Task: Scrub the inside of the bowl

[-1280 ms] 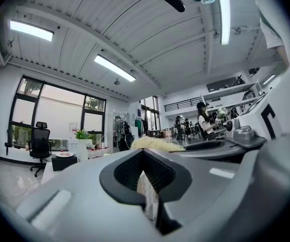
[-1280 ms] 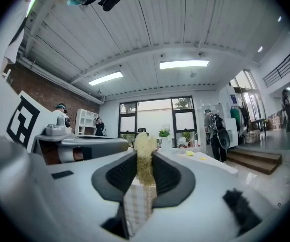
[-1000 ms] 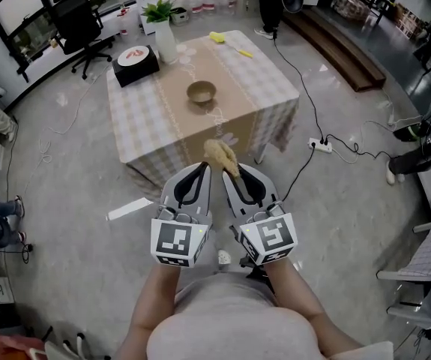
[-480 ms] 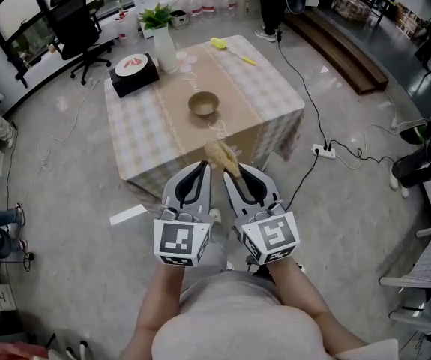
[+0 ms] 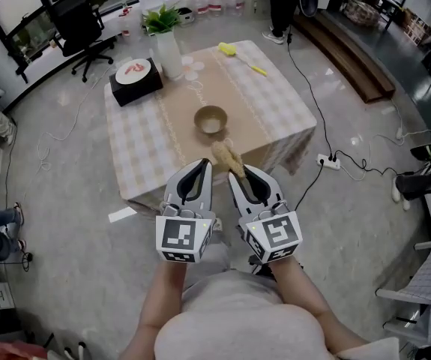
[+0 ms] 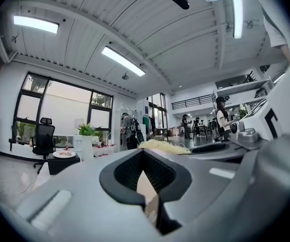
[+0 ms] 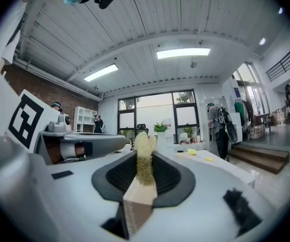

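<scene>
Gripping a tan loofah scrubber (image 5: pixel 223 156) between tightly pinched jaws, the right gripper (image 5: pixel 237 175) hangs short of the checked table (image 5: pixel 275 103), where the brown bowl (image 5: pixel 211 118) sits unheld near the middle. The left gripper (image 5: pixel 202 169) is fully closed on nothing. Scrubbing one-handed would likely slide or tip the bowl, and the thinly held scrubber could twist loose.

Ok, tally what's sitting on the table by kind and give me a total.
bowl: 1
potted plant: 1
black box: 1
plate: 1
yellow brush: 1
Total: 5
</scene>
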`<state>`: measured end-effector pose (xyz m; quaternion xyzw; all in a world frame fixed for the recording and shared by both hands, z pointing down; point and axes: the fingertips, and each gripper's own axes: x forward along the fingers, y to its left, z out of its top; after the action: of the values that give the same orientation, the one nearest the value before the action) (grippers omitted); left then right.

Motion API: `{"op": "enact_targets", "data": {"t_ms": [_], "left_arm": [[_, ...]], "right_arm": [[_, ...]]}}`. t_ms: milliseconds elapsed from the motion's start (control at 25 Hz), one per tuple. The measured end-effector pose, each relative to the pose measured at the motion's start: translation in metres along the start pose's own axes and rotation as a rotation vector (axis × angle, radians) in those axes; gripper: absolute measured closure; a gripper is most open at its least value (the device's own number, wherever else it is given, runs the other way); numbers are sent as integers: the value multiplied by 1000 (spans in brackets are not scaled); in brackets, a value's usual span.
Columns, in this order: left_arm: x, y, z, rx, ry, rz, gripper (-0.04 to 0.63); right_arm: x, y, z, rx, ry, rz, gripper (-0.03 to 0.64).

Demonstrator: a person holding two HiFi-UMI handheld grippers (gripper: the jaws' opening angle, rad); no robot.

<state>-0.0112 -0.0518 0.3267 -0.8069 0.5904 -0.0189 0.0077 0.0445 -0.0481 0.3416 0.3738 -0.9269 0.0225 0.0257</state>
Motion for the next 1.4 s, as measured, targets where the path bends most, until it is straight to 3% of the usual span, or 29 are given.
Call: {"op": "enact_targets", "data": {"t_ms": [280,320,640,880,1080,1280,1400], "left_arm": [[46,27,-15,-17,25,-26,577],[53,31,-17,-22,35,-33,531],[102,59,-47,-69,124,-119,400],[133,71,-71,-115,187,-220,253],[149,76,-83,-164,204,-282,180],[160,82,-101,-163,244,-311,30],[164,81,-113,-140,282,-337,5]], "right_arm": [[42,-30,-8,4,29,-13,525],[47,-34,-9,3,35,-14,525],[99,-64,-19,3,77,-13,525],[133,-90,-25,11,93,-37,525],[153,-102,-31,23,98,-45,525],[163,-109,-36,28,114,-55,525],[164,-114,-38,32,116,-65,525]]}}
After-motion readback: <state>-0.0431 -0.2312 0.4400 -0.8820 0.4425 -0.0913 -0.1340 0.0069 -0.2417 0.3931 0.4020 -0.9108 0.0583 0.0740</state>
